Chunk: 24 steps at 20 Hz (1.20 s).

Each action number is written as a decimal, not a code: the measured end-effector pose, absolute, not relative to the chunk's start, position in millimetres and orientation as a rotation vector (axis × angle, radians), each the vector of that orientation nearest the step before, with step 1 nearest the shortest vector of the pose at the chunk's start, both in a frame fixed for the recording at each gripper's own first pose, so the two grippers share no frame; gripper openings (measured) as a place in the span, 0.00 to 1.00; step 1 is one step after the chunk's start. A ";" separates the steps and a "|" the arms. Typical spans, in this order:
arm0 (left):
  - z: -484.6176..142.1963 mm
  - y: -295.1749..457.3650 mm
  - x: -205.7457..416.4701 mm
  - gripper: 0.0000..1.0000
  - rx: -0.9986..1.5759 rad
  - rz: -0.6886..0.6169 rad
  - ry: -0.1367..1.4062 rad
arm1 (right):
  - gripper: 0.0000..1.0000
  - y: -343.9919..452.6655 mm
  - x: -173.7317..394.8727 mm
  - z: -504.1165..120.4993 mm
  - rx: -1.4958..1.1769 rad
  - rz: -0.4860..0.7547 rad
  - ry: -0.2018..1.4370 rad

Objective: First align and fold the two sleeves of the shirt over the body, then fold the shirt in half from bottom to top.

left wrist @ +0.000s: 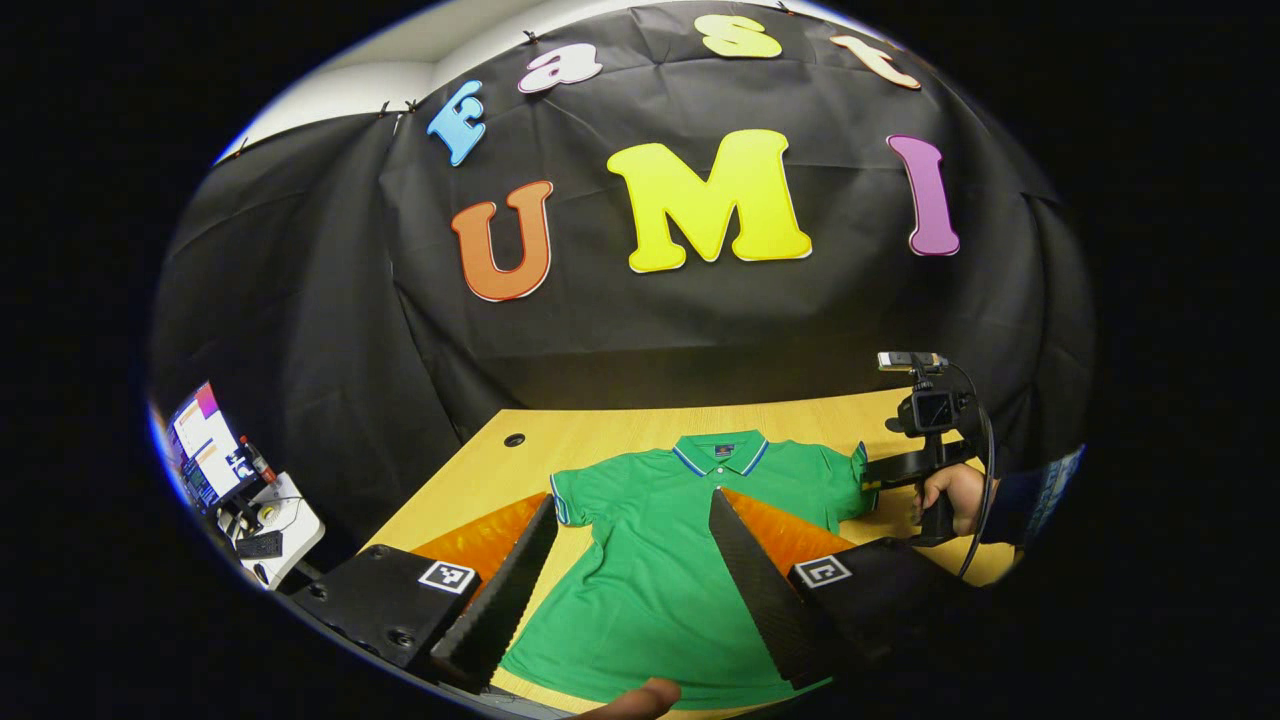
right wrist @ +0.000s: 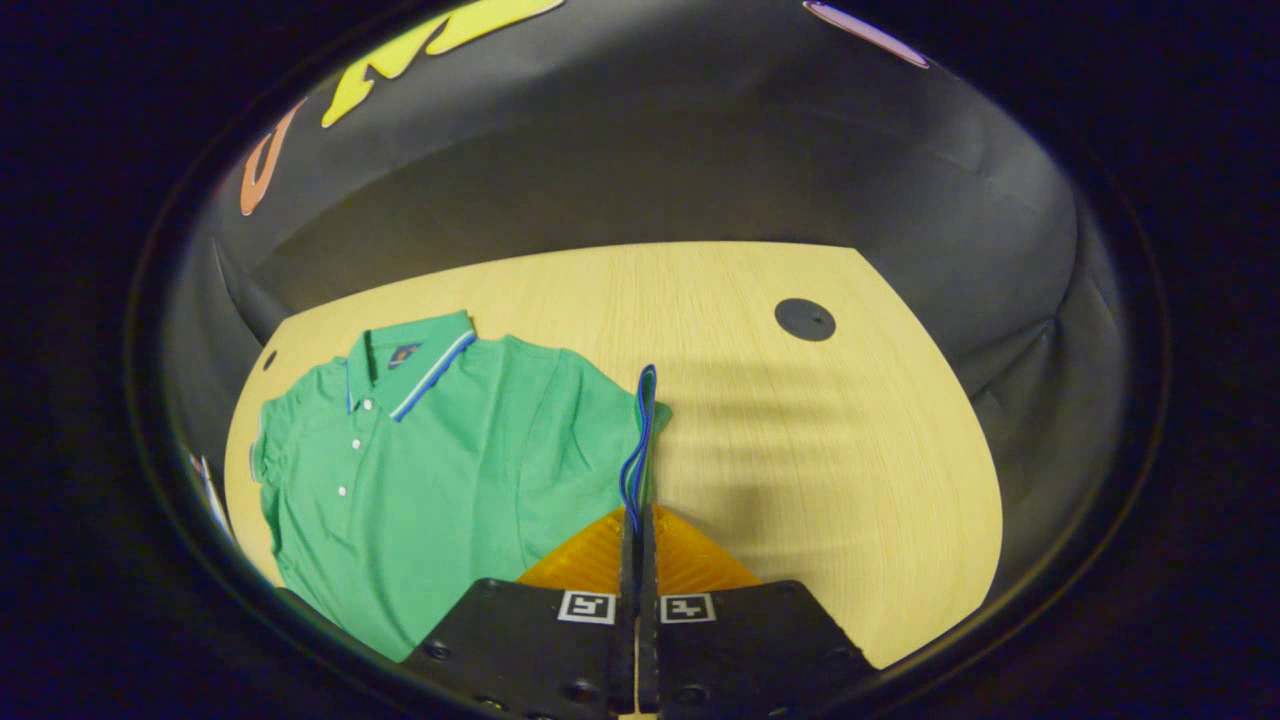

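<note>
A green polo shirt [left wrist: 650, 560] lies flat on the wooden table [left wrist: 600, 435], with its blue-trimmed collar [left wrist: 718, 452] at the far end. My left gripper [left wrist: 632, 500] hovers open over the shirt's body, nothing between its fingers. In the left gripper view, the right gripper [left wrist: 880, 470], held by a hand [left wrist: 955, 495], sits at the shirt's right sleeve. In the right gripper view, the right gripper [right wrist: 637, 515] is shut on that sleeve's blue-striped hem [right wrist: 640, 430], which stands up off the table. The rest of the shirt [right wrist: 440, 450] spreads to the left.
A round black cable hole [right wrist: 805, 319] sits in the bare wood to the right of the sleeve, and another hole [left wrist: 514, 439] lies near the table's far left corner. A side stand with a monitor [left wrist: 205, 445] is off the table's left edge. A fingertip [left wrist: 640, 695] shows at the shirt's near hem.
</note>
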<state>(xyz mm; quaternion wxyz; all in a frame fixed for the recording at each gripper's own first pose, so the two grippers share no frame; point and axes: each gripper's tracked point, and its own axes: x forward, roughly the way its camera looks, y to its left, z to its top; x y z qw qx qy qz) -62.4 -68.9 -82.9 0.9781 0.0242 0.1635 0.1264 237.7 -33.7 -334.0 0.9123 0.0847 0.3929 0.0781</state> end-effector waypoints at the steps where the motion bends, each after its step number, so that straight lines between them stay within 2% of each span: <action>1: -83.3 -66.0 -62.9 0.99 0.043 0.254 0.327 | 0.01 -30.9 237.0 -326.4 0.163 0.166 0.793; 8: -81.9 -33.5 -75.5 0.99 -0.013 0.273 0.310 | 0.02 30.9 231.3 -274.7 0.161 0.253 0.732; 14: -89.4 6.9 -93.9 0.99 -0.069 0.308 0.315 | 0.02 77.6 217.3 -256.5 0.094 0.307 0.726; 15: -89.9 12.6 -95.9 1.00 -0.077 0.311 0.313 | 0.04 82.4 214.4 -251.3 0.088 0.307 0.719; 16: -89.7 17.8 -97.1 0.99 -0.082 0.312 0.309 | 0.08 86.3 210.2 -244.5 0.088 0.313 0.716; 17: -90.0 25.2 -98.8 1.00 -0.083 0.313 0.303 | 0.15 89.5 209.4 -241.9 0.084 0.309 0.711; 18: -91.5 31.1 -99.5 1.00 -0.085 0.315 0.301 | 0.27 89.9 205.5 -235.3 0.083 0.304 0.709; 21: -95.7 47.7 -99.6 1.00 -0.093 0.309 0.290 | 0.45 92.0 194.5 -218.5 0.076 0.303 0.684; 23: -99.4 64.8 -96.1 0.99 -0.075 0.306 0.287 | 0.78 89.1 185.4 -199.7 0.065 0.294 0.647; 24: -102.0 72.8 -93.3 0.99 -0.066 0.306 0.289 | 0.84 83.8 181.9 -192.7 0.052 0.278 0.625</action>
